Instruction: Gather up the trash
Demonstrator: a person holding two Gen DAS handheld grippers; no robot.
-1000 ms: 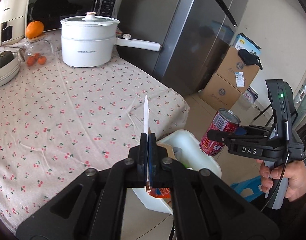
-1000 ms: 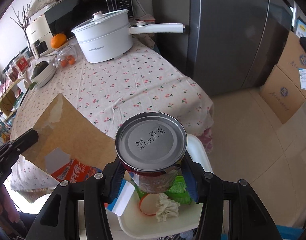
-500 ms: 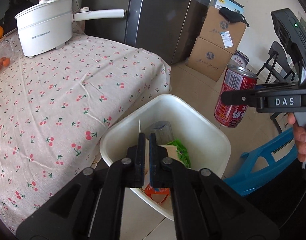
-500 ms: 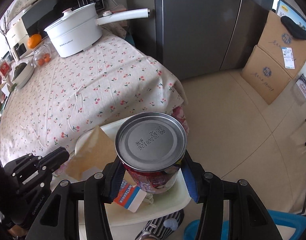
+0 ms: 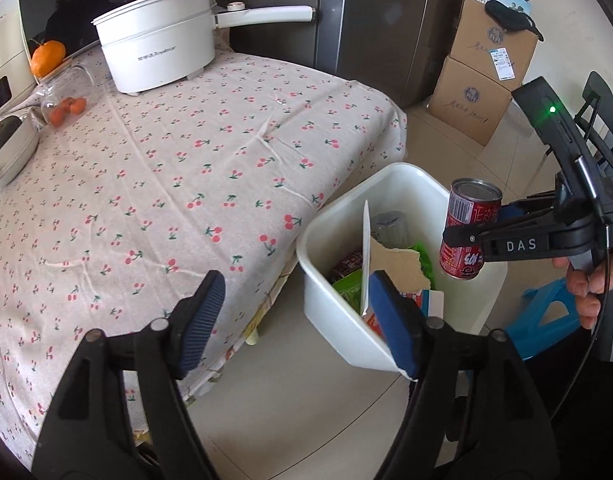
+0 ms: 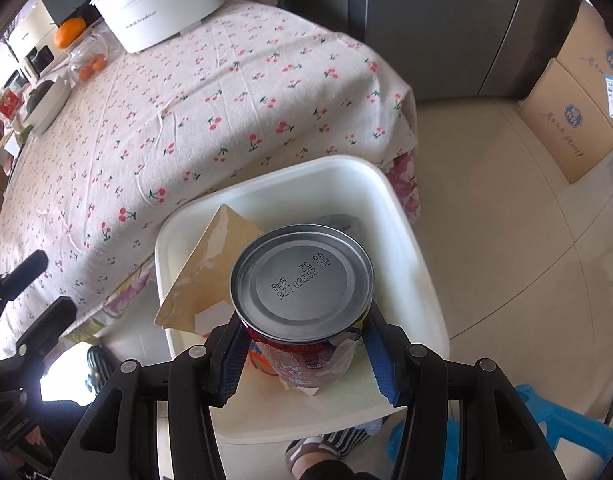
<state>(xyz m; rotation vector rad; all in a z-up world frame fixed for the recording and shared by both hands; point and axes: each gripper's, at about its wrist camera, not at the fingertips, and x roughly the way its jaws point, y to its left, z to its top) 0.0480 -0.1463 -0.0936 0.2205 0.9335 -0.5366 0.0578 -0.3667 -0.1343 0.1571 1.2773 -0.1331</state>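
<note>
left tool [image 5: 294, 320]: jaws opening, pads wide apart, tilted downward | right tool [image 6: 302, 354]: pads pressed on both sides of a can [image 6: 302, 280], pointing steeply down | hand [image 5: 590, 284]: fingers wrapped round right tool's handle

Both grippers: matte black plastic w/ triangular cut-outs and silver screws at the pivots. Left gripper [image 5: 296, 320] has ribbed dark-blue pads on its fingers [image 5: 200, 316]. Right gripper [image 6: 302, 350] has blue pads too; side reads "DAS" in white, green LED lit on its upper housing, thin black cable down by the hand [image 5: 590, 284].
</note>
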